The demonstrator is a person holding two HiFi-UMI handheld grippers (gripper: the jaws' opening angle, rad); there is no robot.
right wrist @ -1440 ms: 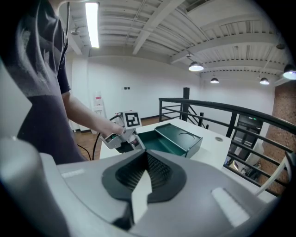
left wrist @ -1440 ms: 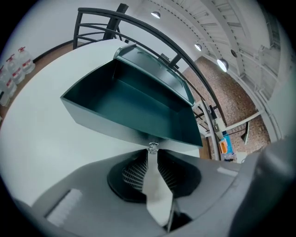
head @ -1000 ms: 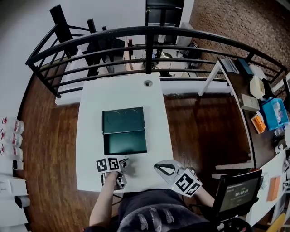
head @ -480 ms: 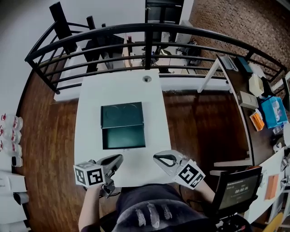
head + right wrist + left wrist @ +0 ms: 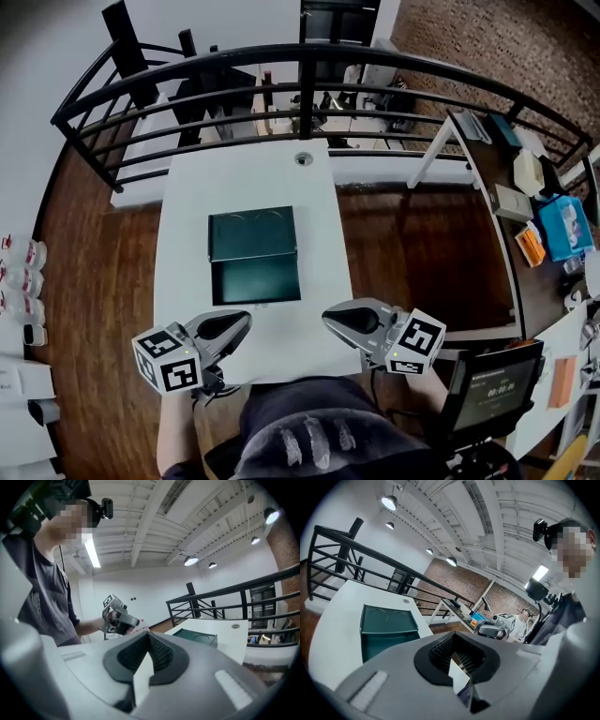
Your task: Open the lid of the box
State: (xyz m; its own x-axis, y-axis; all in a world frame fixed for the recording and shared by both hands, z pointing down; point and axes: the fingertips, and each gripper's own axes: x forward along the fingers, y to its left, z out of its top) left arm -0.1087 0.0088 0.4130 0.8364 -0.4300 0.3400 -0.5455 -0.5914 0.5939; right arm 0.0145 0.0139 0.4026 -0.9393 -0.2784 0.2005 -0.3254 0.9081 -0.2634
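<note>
From where I stand, the left gripper (image 5: 246,320) hangs at the near left corner of the white table (image 5: 187,216), its jaws pressed together with nothing between them. Its tip points inward across the table edge, so a careless swing forward could drive that closed nose into the near wall of the box. The box (image 5: 255,281) sits in the middle of the table, well apart from both grippers. Its lid (image 5: 252,234) lies back flat on the far side, touching the box's far edge, so the opening looks done to me. The lid lies flat enough that I doubt it falls shut by itself. The risk I see is that something disturbs it: a knock could slide the light box over the smooth tabletop, or catch the lid and tip it forward again. I cannot tell whether a hinge joins the two, so a shove might also separate them. The right gripper (image 5: 328,316) hovers at the near right of the table, its fingers likewise closed on nothing, and its tip faces the left one across a modest gap. If both hands move inward together, the two noses could clash. Any fresh grip would need the jaws parted first, or they would only push the box.
</note>
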